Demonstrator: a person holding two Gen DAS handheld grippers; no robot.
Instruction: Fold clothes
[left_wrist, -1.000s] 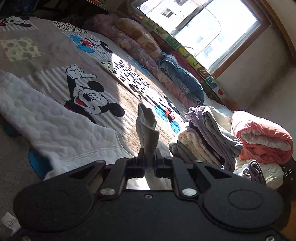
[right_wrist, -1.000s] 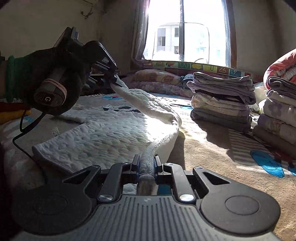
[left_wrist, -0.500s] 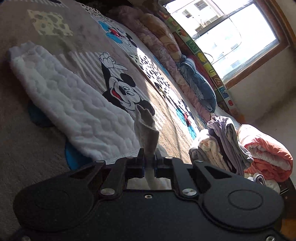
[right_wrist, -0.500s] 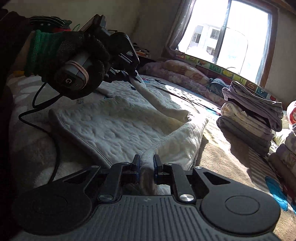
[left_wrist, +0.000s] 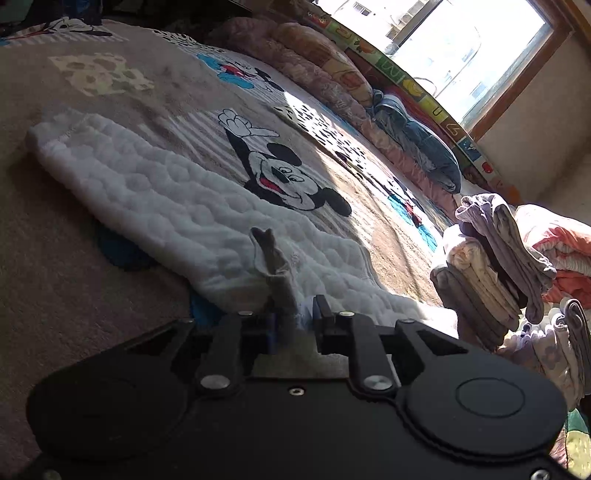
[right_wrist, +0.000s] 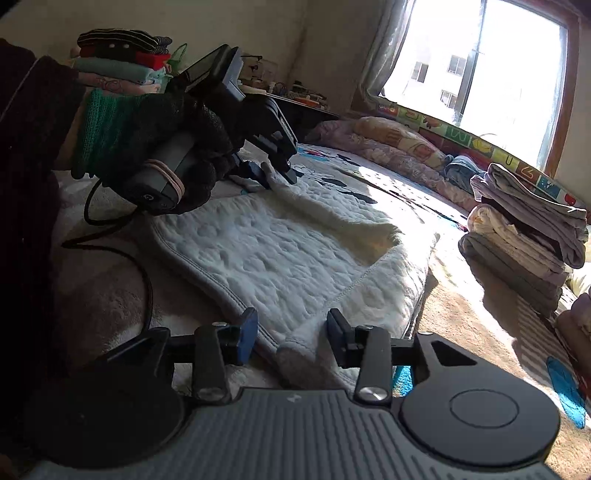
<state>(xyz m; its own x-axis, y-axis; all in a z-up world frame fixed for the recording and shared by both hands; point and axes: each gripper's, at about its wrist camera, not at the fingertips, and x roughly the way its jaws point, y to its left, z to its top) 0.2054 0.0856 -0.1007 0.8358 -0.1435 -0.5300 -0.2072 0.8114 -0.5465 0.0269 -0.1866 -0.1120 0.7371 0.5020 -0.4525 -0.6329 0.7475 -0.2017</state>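
The left gripper (right_wrist: 275, 173), in a gloved hand (right_wrist: 177, 140), has its jaws slightly parted with a bunched corner of the white quilted garment (right_wrist: 295, 258) standing between them. The garment lies flat on the cartoon-print blanket (left_wrist: 177, 92). The right gripper (right_wrist: 291, 332) is spread wide — the near hem lies loose between its fingers.

window (right_wrist: 480, 70): bright sun, ahead of me | walls (right_wrist: 258, 26): plain beige | bed cover (left_wrist: 110, 66): cartoon mouse print under me | rolled quilts (left_wrist: 332, 62) below sill | curtain (right_wrist: 384, 48) left of glass
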